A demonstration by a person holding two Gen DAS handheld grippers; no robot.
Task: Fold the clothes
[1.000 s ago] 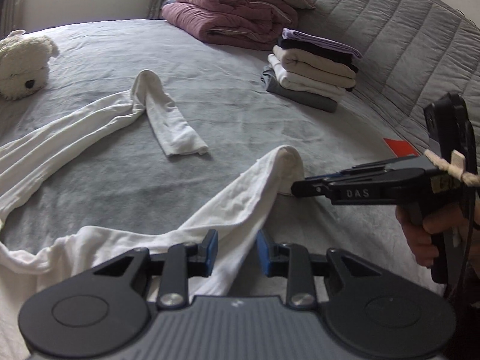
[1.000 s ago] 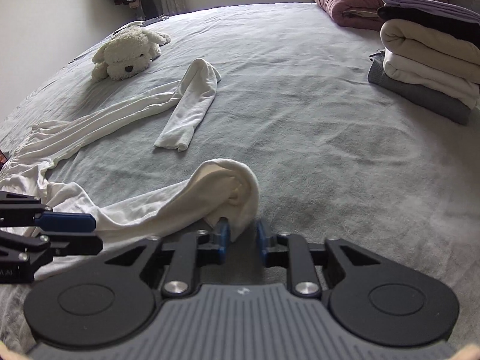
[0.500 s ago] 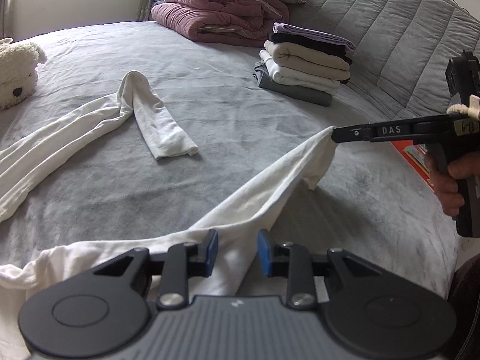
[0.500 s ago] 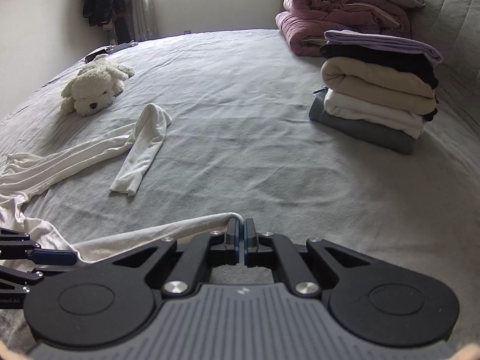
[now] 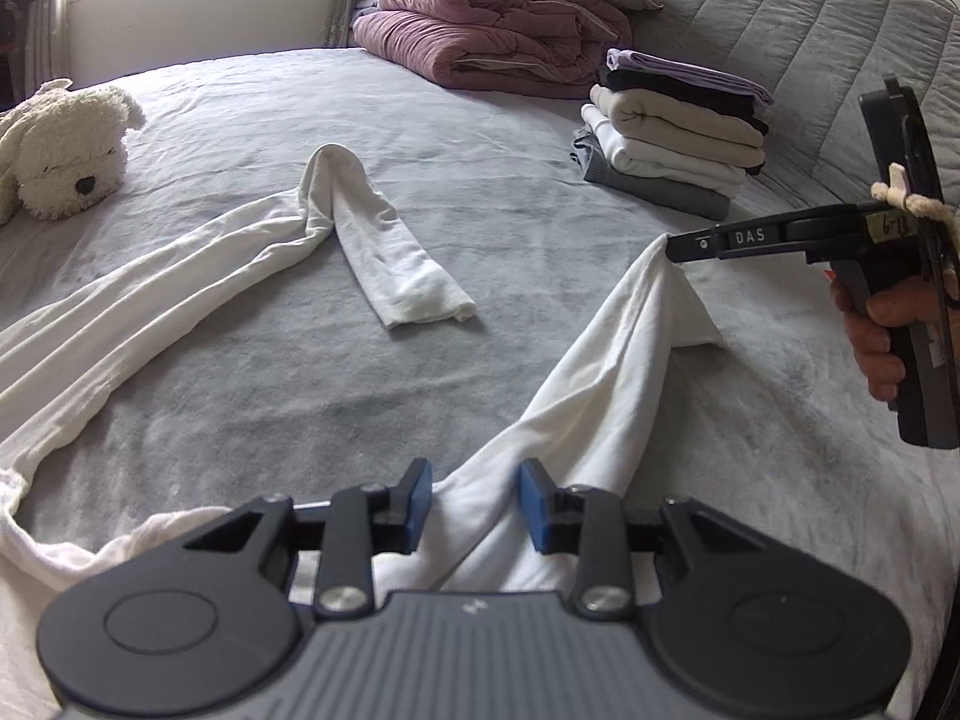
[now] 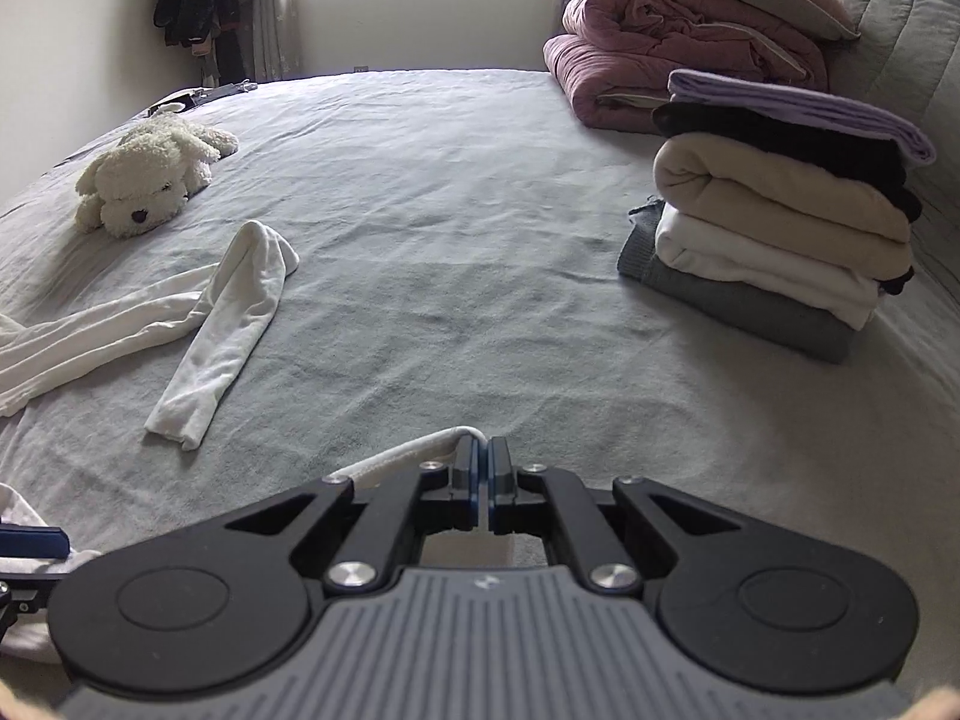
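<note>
Your right gripper (image 6: 483,468) pinches the limp white long-sleeved top (image 5: 606,372) by its cuff over the grey bed (image 5: 480,192), left gripper (image 5: 474,501) jaws opening astride the sleeve; grip hems, it sags

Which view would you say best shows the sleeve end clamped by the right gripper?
The left wrist view: the sleeve end hangs sideways from the right gripper. The right wrist view shows only a white edge above the pads.

White garment's (image 5: 612,372) body under left gripper (image 5: 474,501), unseen.
</note>
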